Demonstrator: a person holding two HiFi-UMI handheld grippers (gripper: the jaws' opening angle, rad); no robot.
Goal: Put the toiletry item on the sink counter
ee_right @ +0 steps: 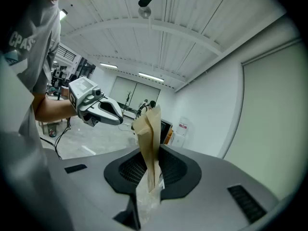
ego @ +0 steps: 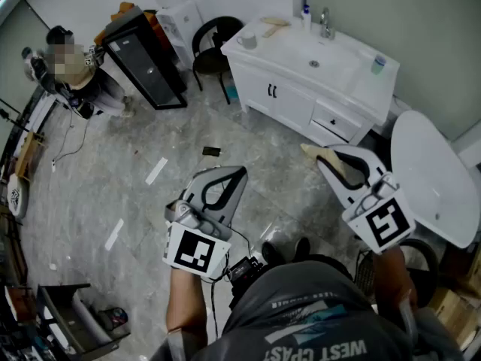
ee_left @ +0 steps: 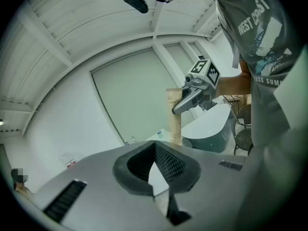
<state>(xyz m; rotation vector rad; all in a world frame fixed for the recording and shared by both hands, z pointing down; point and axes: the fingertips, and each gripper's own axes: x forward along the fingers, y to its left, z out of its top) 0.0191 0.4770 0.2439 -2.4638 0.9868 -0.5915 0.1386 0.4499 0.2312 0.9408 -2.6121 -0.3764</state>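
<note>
A beige toiletry tube [ee_right: 150, 134] stands pinched between the pads of my right gripper [ee_right: 151, 165], its crimped end sticking out past the jaws. In the head view the right gripper [ego: 325, 159] hovers over the floor in front of the white sink counter [ego: 353, 89], with the tube [ego: 310, 150] pointing toward the cabinet. The left gripper view shows the same tube [ee_left: 173, 117] from the side. My left gripper [ego: 237, 174] hangs lower left, over the floor, shut with nothing in it; its pads [ee_left: 166, 162] are closed together.
On the counter stand a faucet [ego: 325, 22], a bottle [ego: 306, 15], a white cup [ego: 246, 40] and a green cup [ego: 378, 64]. A white oval fixture [ego: 432, 175] is at the right. A black chair [ego: 210, 47], a black cabinet [ego: 143, 59] and a person [ego: 79, 85] are at the back left.
</note>
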